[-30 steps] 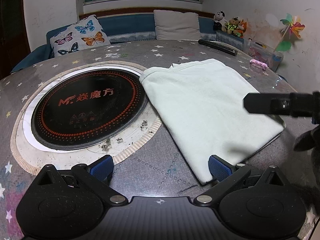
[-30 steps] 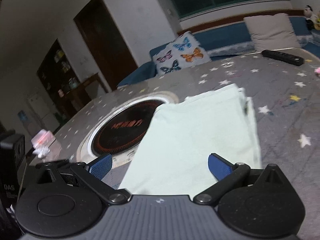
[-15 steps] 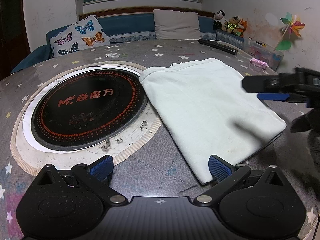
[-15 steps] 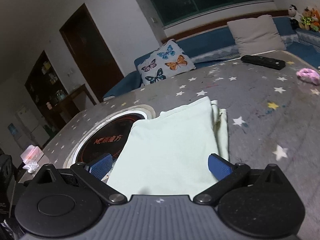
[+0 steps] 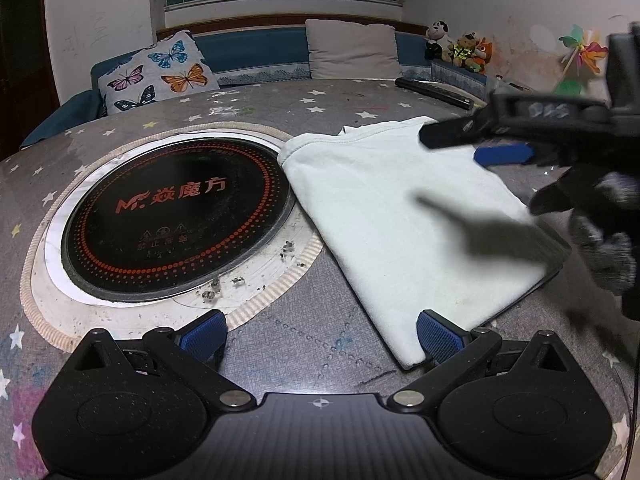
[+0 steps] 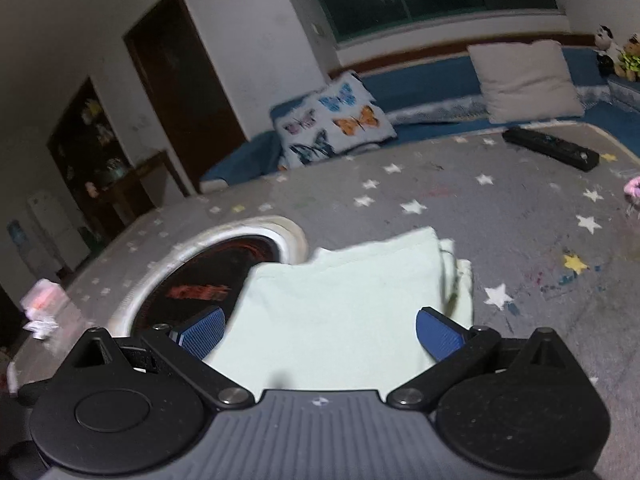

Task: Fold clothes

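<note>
Our left gripper [image 5: 320, 330] hangs spread and empty, the folded cloth [image 5: 400, 216] ahead to its right; the hob [image 5: 176, 216] lies ahead left. Our right gripper [image 6: 320, 330] hovers over the cloth, also spread, holding nothing.

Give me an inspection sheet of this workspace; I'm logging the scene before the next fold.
Surface: round star-print table with an inset black cooktop.
Job's things: pale folded cloth, lying flat beside the cooktop.
Clutter: remote; pink item at the far edge.
Grippers: left gripper open at the cloth's near corner; right gripper open above the cloth.
Cables: nothing seen.
Surroundings: sofa with butterfly cushion, plush toys.
</note>
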{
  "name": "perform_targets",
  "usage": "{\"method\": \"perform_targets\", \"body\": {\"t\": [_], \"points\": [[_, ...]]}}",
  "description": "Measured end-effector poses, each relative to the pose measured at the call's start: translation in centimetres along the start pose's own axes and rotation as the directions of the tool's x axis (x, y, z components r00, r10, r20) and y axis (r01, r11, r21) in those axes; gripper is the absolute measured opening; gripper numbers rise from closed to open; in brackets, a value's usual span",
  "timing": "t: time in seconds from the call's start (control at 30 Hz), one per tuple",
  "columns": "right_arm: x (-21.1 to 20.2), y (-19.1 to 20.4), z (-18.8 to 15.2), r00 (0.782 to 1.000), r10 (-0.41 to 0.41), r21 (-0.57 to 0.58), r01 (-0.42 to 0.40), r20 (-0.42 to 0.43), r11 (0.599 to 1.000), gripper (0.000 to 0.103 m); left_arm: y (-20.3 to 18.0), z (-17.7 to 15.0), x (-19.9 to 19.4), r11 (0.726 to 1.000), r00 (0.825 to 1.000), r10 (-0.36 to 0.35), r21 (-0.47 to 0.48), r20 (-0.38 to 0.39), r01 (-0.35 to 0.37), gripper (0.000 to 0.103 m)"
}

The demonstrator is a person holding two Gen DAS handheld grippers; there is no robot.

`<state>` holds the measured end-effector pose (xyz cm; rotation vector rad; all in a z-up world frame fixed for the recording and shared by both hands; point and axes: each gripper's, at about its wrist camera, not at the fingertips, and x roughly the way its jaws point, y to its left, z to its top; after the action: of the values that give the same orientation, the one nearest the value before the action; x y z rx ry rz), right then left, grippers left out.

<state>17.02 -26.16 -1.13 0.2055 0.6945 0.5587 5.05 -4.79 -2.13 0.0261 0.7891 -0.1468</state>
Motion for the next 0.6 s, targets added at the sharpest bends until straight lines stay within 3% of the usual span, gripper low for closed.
{"method": "perform_targets", "body": {"t": [0.13,0.27,0.43,0.6], "points": [[0.5,-0.7,-0.1,1.0,-0.022,0.013,0.023,-0.014,1.0,0.103,0.0,0.0,0.0,1.0,1.0,-0.002,0.002,0.001,0.002,0.103],[0.1,-0.2,1.0,1.0,-0.006,-0.005,0.006,0.024,1.0,0.103,0.0,0.0,-0.1,1.0,1.0,-0.002,0.001,0.002,0.002,0.103],[2.3,0.1,2.6,1.0,0.001,-0.025,-0.001,0.013,1.0,0.103,-0.1,0.0,-0.1,1.0,1.0,-0.003,0.001,0.002,0.003,0.103],[4.1,-1.2,2.5,0.998,-0.067,-0.003,0.067,-0.016,0.998,0.103,0.0,0.0,-0.1,1.0,1.0,-0.007,0.004,0.004,0.007,0.103]]}}
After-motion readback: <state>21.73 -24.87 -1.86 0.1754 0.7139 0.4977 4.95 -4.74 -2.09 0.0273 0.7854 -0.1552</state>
